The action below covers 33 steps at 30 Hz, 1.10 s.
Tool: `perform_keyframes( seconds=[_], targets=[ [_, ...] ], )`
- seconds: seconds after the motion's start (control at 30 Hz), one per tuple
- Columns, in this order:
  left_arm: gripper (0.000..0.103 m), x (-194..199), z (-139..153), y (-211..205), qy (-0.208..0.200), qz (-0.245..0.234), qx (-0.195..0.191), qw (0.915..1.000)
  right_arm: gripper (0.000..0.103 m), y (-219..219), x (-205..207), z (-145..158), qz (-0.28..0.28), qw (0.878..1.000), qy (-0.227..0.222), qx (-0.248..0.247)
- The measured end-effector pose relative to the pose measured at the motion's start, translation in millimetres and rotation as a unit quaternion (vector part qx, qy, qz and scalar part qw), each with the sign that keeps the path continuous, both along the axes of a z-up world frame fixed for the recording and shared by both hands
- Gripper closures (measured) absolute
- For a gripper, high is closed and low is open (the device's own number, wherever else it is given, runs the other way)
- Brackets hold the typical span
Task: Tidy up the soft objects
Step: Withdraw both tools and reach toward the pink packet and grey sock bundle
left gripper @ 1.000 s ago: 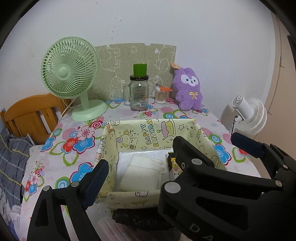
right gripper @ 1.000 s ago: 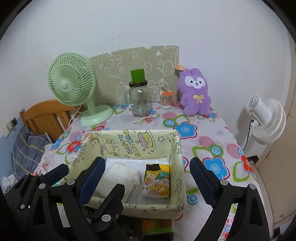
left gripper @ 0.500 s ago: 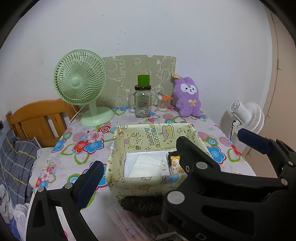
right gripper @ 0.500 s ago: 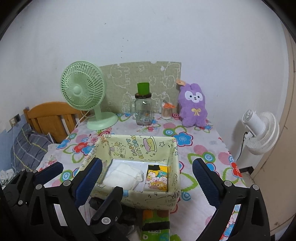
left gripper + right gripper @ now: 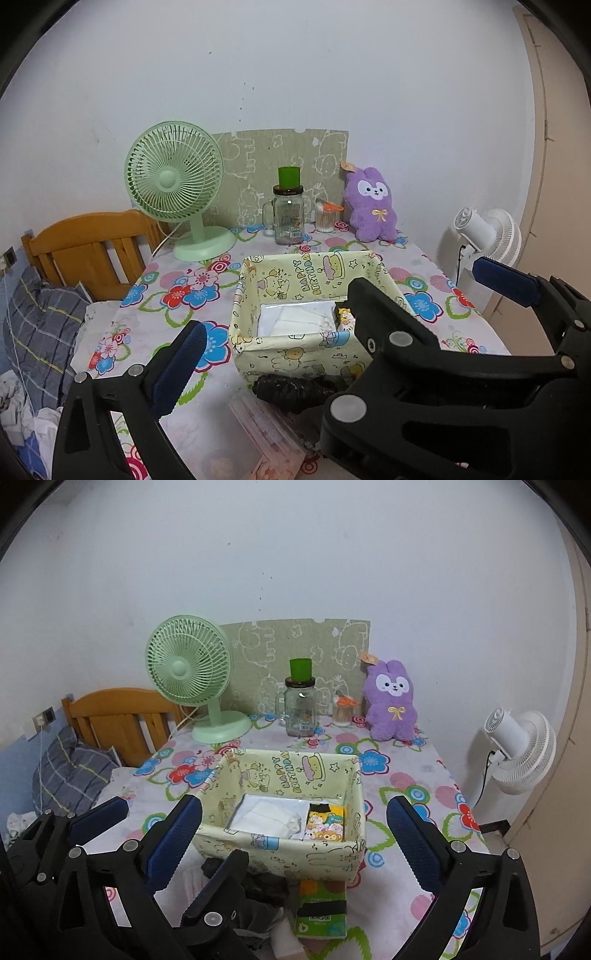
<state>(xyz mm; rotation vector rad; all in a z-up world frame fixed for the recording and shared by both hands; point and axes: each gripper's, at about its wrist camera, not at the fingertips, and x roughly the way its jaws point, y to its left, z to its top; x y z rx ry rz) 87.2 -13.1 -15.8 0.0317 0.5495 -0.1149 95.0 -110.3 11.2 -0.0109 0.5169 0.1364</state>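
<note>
Dark bundle (image 5: 295, 389) half behind basket (image 5: 295, 354)

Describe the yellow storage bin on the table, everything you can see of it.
The storage bin is a soft-looking, open-topped rectangular box, pale yellow, printed with cartoon animals and "Happy Birthday" on its inner back wall. It sits upright on the flowered tablecloth, in front of the glass jar. Inside lie a white folded pack on the left and a yellow cartoon-printed packet on the right. A dark crumpled item lies against its near wall. Neither gripper touches it.
</note>
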Motion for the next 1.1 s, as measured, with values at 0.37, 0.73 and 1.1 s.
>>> perform_keyframes(
  seconds=[0.37,0.73,1.1],
  targets=[
    [0.001,-22.8,-0.1,-0.4,-0.012,0.006,0.003,0.9999,0.002,0.3,-27.4,1.5,-0.007,1.000,-0.006,-0.005],
    [0.000,-45.4,-2.0,-0.8,-0.022,-0.004,-0.005,0.9997,0.002,-3.0,-51.0,-1.5,-0.024,1.000,-0.010,-0.003],
    [0.000,-53.9,-15.2,0.6,-0.014,-0.009,-0.006,0.9998,0.002,-0.2,-61.0,-16.6,-0.025,1.000,-0.002,-0.002]
  ],
)
